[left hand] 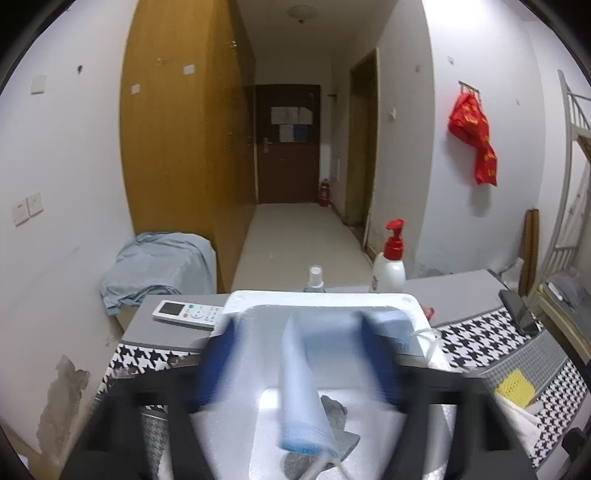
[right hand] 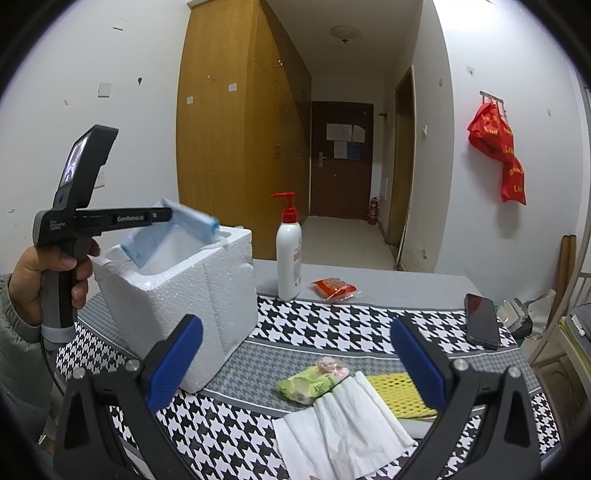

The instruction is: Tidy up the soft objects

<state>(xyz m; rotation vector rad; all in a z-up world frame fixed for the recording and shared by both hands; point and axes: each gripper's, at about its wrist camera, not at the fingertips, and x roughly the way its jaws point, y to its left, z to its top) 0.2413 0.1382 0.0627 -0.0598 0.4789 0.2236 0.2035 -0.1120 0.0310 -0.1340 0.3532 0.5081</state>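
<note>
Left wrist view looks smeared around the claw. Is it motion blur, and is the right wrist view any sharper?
Left wrist view: left claw and blue mask streak with motion blur, the room behind stays sharp. Right wrist view: crisp throughout, right claw included; both bend with fisheye distortion.

White walls (right hand: 110, 155) flank a tall yellow-wood wardrobe (right hand: 236, 122) on the left. A pale-floored corridor (left hand: 295, 240) runs to a dark brown door (right hand: 341, 158) (papers taped on it), with a red fire extinguisher (right hand: 373, 210) beside it. A round ceiling lamp (right hand: 345, 33) hangs unlit.
</note>
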